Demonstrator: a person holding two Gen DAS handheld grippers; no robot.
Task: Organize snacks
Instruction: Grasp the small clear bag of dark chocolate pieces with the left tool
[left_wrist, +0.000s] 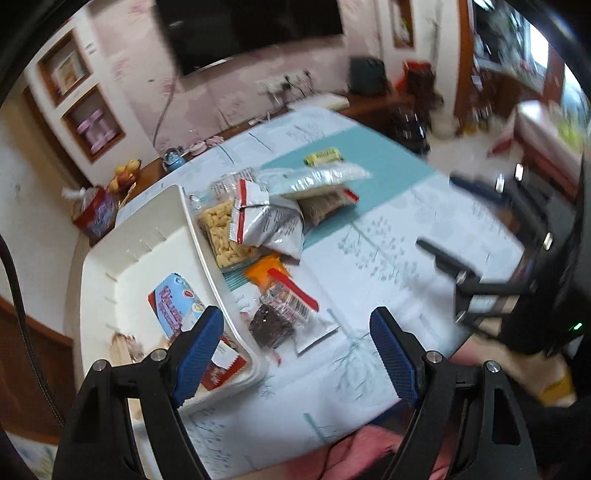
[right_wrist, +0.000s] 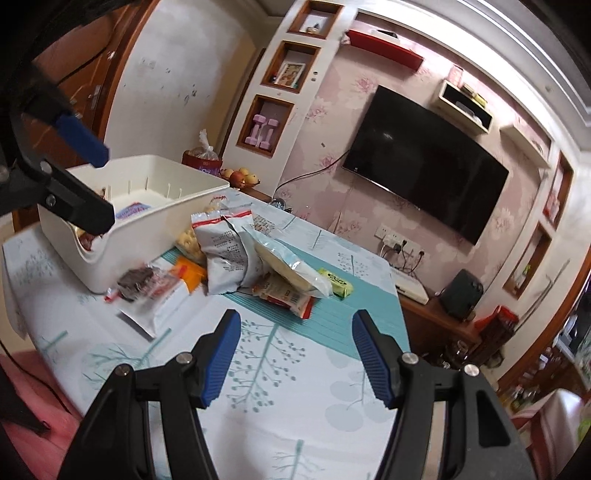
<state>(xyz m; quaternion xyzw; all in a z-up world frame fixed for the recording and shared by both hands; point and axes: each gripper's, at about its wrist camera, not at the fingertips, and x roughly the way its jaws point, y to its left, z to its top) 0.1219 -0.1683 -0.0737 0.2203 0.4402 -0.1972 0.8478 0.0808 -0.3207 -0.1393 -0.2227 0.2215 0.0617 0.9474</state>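
A white plastic bin (left_wrist: 192, 236) (right_wrist: 155, 221) stands at the table's left and holds a blue-and-red snack pack (left_wrist: 173, 302) and other packets. Beside it lies a pile of snacks: a brownie in clear wrap (left_wrist: 275, 321) (right_wrist: 136, 282), an orange pack (left_wrist: 266, 273) (right_wrist: 190, 275), a silver bag (left_wrist: 266, 221) (right_wrist: 225, 254), a bag of yellow crackers (left_wrist: 221, 232), a white flat bag (left_wrist: 317, 177) (right_wrist: 291, 269) and a yellow-green bar (left_wrist: 323, 156) (right_wrist: 338, 282). My left gripper (left_wrist: 297, 354) is open and empty over the bin's near corner. My right gripper (right_wrist: 295, 358) is open and empty above the tablecloth.
The table (right_wrist: 277, 387) has a white and teal tree-print cloth. A TV (right_wrist: 424, 177) hangs on the far wall. A fruit bowl (right_wrist: 242, 177) and a red bag (left_wrist: 96, 214) stand on a sideboard behind the bin. A speaker (right_wrist: 460, 293) sits at the right.
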